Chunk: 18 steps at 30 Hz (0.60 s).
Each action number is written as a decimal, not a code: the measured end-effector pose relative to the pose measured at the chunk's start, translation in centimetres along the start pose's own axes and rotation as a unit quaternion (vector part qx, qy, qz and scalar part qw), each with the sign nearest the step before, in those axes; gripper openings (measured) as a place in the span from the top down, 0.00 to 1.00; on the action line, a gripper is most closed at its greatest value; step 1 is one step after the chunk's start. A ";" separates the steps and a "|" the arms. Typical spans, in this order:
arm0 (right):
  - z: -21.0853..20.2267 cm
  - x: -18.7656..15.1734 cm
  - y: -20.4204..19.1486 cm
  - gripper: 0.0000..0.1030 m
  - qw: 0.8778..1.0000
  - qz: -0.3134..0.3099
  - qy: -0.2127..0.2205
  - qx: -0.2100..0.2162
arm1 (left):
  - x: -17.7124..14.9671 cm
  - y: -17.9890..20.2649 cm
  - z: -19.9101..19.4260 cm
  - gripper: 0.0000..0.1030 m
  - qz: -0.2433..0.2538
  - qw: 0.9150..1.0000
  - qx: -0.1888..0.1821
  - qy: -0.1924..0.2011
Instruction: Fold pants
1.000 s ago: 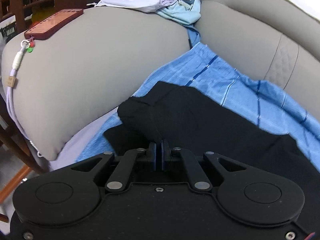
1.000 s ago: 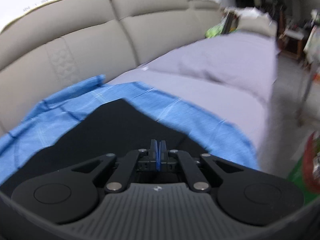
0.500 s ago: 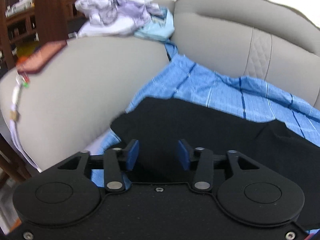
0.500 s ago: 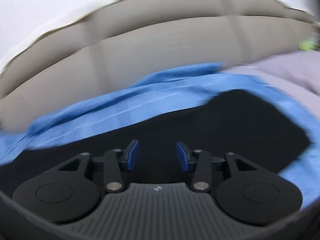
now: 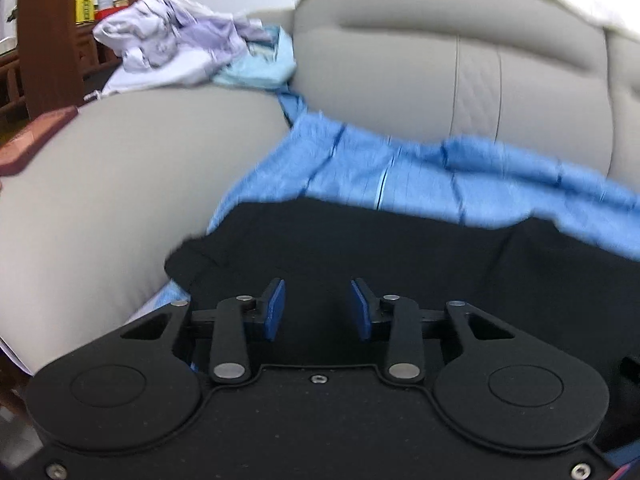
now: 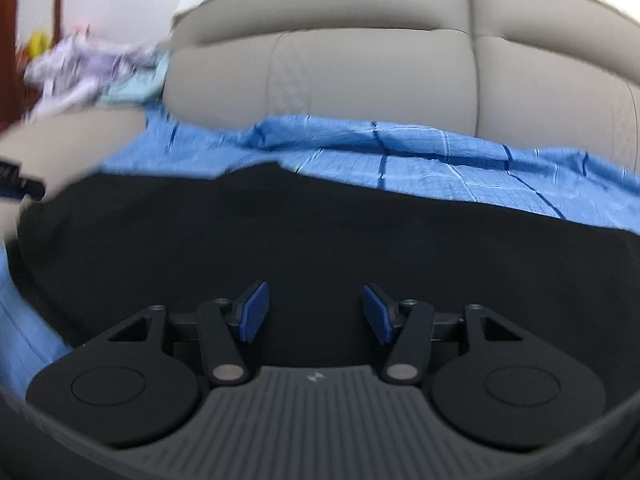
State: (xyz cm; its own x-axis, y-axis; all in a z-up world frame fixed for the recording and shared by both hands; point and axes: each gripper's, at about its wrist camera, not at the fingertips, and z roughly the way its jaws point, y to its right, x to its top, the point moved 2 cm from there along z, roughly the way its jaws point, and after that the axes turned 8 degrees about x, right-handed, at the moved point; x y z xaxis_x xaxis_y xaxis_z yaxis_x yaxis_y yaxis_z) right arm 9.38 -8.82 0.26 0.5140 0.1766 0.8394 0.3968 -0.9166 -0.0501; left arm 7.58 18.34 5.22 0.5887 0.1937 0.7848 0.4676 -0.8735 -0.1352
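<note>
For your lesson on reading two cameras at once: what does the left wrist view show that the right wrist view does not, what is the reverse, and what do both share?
Only the left wrist view shows the reddish-brown phone on the sofa armrest, bottles on a wooden shelf, and the open left gripper. Only the right wrist view shows the open right gripper and a second seam in the sofa backrest. Both share the black pants on the blue striped cloth, and the crumpled clothes pile.
</note>
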 end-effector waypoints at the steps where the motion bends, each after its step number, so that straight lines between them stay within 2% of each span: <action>1: 0.0 -0.5 -0.6 0.34 1.000 -0.007 -0.007 -0.004 | -0.8 0.2 0.7 0.70 0.012 1.000 0.011 -0.010; 3: -1.0 -2.1 -1.4 0.34 0.999 -0.031 -0.002 -0.017 | -2.3 0.4 1.9 0.71 0.022 0.998 0.028 -0.043; 4: -1.6 -2.6 -1.6 0.33 0.999 -0.044 -0.001 -0.023 | -3.0 0.2 2.5 0.71 0.016 0.997 0.033 -0.071; 5: -2.0 -3.1 -1.8 0.32 0.998 -0.049 -0.002 -0.025 | -3.6 -0.2 2.6 0.70 0.002 0.996 0.034 -0.078; 6: -2.3 -3.5 -1.8 0.31 0.998 -0.049 -0.002 -0.025 | -4.1 -0.5 2.3 0.70 -0.011 0.997 0.038 -0.072; 10: -3.9 -4.5 -1.3 0.31 0.999 -0.033 -0.005 -0.024 | -4.8 -1.1 1.8 0.68 -0.006 0.995 0.056 -0.088; 12: -4.2 -4.9 -1.3 0.30 0.999 -0.035 -0.006 -0.026 | -5.0 -1.3 1.7 0.62 -0.001 0.994 0.064 -0.085; 14: -4.6 -5.0 -1.0 0.30 0.999 -0.028 -0.009 -0.020 | -4.7 -1.7 1.5 0.61 -0.008 0.993 0.070 -0.090; 16: -4.7 -4.7 -0.6 0.30 1.000 -0.021 -0.016 -0.012 | -4.1 -1.7 1.1 0.65 -0.017 0.993 0.064 -0.093; 18: -5.1 -4.2 0.1 0.29 1.000 -0.003 -0.018 0.002 | -3.0 -0.7 0.2 0.66 -0.014 0.997 0.044 -0.068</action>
State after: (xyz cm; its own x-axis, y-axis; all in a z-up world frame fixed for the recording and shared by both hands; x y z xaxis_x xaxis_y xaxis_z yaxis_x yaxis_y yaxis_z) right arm 3.42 -11.44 -0.50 0.5382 0.1942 0.8202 0.4019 -0.9145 -0.0472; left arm 5.65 18.43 2.78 0.6559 0.2825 0.7000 0.5381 -0.8253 -0.1711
